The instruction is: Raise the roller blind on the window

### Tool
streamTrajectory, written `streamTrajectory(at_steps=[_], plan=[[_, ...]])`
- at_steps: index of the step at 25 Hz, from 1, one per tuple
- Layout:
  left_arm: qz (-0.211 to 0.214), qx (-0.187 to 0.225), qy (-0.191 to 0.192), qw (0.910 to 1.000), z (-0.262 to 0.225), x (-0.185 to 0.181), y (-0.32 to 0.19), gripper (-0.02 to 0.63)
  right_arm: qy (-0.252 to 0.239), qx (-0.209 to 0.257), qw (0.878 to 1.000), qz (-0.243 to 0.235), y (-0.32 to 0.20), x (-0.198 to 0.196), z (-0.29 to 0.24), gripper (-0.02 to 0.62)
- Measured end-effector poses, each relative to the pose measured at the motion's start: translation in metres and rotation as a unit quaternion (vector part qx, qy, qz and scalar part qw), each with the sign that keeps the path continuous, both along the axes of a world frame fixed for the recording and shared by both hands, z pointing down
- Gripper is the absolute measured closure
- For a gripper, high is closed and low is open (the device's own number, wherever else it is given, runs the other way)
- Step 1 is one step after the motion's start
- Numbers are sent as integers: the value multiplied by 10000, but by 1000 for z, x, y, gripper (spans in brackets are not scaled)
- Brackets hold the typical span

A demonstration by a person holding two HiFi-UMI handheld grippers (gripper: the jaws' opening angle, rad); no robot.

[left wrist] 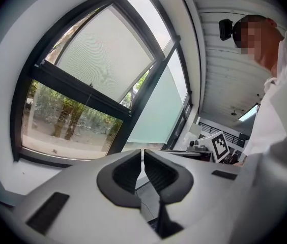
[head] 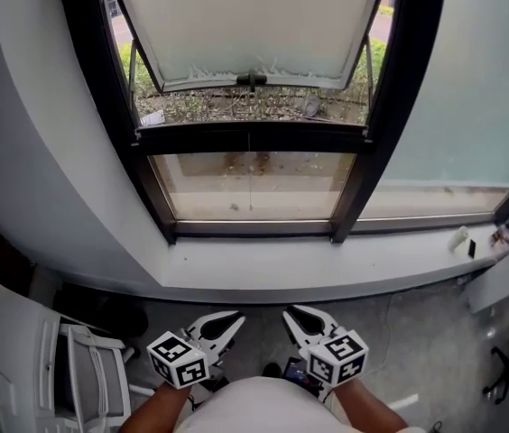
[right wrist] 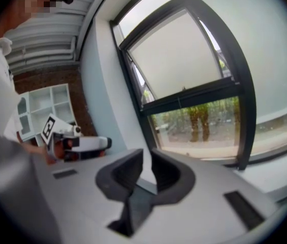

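I am holding the left gripper (head: 234, 319) and the right gripper (head: 292, 316) low and near, side by side over the floor (head: 417, 332). Both are well short of the window sill (head: 327, 269), since nothing is ready to be grasped yet. The left fingers (left wrist: 133, 169) are sitting together with only a hairline between them. The right fingers (right wrist: 128, 172) are standing slightly apart with nothing in the gap, which I judge suits taking a thin pull cord. I am reading the roller blind (head: 471, 88) as the pale sheet over the far right pane. It is hanging almost to the sill, leaving just a strip of glass below it. The middle pane looks like a frosted sash (head: 250, 25) tilted outward instead. I am not finding the blind's cord in any view, so I am expecting to swing right to look for it.
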State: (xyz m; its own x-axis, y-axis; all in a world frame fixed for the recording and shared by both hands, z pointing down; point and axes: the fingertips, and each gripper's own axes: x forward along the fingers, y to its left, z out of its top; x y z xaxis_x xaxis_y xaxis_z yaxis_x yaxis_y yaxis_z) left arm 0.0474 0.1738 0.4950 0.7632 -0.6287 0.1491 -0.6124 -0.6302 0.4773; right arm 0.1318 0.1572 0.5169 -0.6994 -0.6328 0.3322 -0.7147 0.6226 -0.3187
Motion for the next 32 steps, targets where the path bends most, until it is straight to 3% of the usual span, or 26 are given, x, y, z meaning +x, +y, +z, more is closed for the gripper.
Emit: streamTrajectory(at_steps=[9, 15, 22, 32], plan=[[-218, 81, -6, 9997, 1, 26, -11, 575, 113, 67, 9995, -287, -22, 24, 5, 528], [-385, 47, -77, 9992, 5, 23, -24, 576, 218, 135, 9986, -462, -42, 21, 8, 517], [-318, 148, -45, 9994, 7, 6, -61, 575, 336, 207, 9982, -451, -74, -1, 11, 514], [-6, 308, -42, 9995, -3, -48, -153, 575, 441, 223, 9987, 80, -163, -38, 10, 505]])
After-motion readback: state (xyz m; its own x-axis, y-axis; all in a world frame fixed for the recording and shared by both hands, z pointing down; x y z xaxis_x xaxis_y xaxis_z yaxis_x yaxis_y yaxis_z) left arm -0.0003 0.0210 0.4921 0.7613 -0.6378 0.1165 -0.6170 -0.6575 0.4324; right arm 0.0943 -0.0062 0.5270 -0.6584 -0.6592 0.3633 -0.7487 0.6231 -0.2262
